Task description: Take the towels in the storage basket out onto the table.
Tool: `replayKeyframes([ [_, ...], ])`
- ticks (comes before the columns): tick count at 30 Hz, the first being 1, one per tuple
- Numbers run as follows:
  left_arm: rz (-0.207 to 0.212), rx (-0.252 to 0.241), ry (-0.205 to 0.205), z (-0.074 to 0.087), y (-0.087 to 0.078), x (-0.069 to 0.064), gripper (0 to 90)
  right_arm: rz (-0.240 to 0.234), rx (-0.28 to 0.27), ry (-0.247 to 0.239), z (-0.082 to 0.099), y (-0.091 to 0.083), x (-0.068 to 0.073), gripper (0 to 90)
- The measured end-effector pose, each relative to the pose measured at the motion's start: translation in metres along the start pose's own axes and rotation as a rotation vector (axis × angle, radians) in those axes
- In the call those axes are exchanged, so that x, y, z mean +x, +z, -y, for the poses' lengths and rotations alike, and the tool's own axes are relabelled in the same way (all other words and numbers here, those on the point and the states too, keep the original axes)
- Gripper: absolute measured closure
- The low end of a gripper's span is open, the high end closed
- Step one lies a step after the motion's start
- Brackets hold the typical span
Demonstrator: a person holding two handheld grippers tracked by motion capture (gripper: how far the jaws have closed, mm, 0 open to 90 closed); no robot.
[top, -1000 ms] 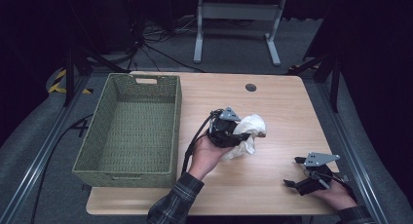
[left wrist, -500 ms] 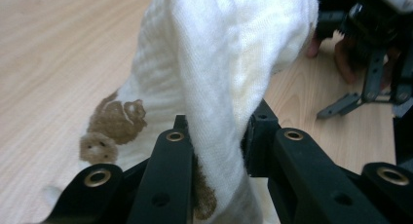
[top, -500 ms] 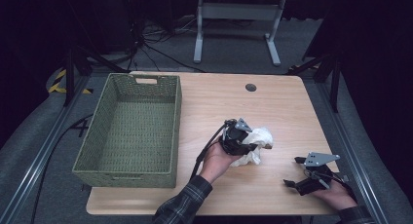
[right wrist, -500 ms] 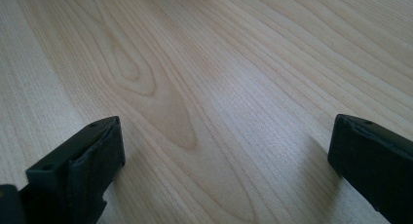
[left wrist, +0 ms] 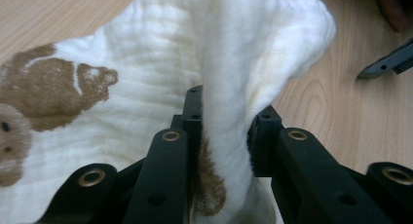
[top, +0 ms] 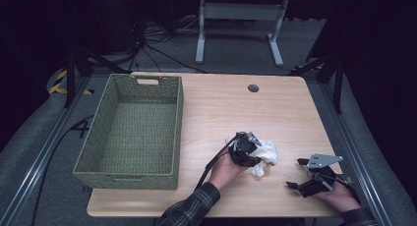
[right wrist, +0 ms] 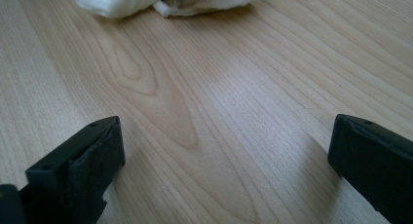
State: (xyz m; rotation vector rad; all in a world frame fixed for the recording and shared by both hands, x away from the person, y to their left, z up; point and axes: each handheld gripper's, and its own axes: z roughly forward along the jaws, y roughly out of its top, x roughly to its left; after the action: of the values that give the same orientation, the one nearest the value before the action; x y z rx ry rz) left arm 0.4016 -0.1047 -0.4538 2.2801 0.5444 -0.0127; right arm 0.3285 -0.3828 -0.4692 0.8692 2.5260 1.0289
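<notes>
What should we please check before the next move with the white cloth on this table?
1. Left hand-held gripper grips the white cloth: ok, a fold sits pinched between its jaws, which have just been opening slightly.
2. Cloth rests on the table: ok.
3. Right hand-held gripper free: ok, jaws wide apart over bare wood.
4. Green basket ready to receive: ok, nothing lies inside it.
5. Grip strong enough for a lift: cannot tell.
</notes>
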Motion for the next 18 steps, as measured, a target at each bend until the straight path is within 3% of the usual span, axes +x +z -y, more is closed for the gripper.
replayKeyframes([
  [4, 0.023, -0.002, -0.021, 0.001, -0.001, 0.000, 62.9, 0.000, 0.000, 0.000, 0.000, 0.000, 0.000, 0.1],
  [9, 0.013, -0.003, 0.026, 0.000, -0.012, -0.005, 45.8, -0.001, 0.001, -0.003, 0.000, 0.000, 0.000, 0.1],
  [18, -0.021, -0.060, 0.010, 0.006, -0.043, -0.004, 42.9, -0.002, 0.001, -0.002, 0.000, 0.000, 0.000, 0.1],
])
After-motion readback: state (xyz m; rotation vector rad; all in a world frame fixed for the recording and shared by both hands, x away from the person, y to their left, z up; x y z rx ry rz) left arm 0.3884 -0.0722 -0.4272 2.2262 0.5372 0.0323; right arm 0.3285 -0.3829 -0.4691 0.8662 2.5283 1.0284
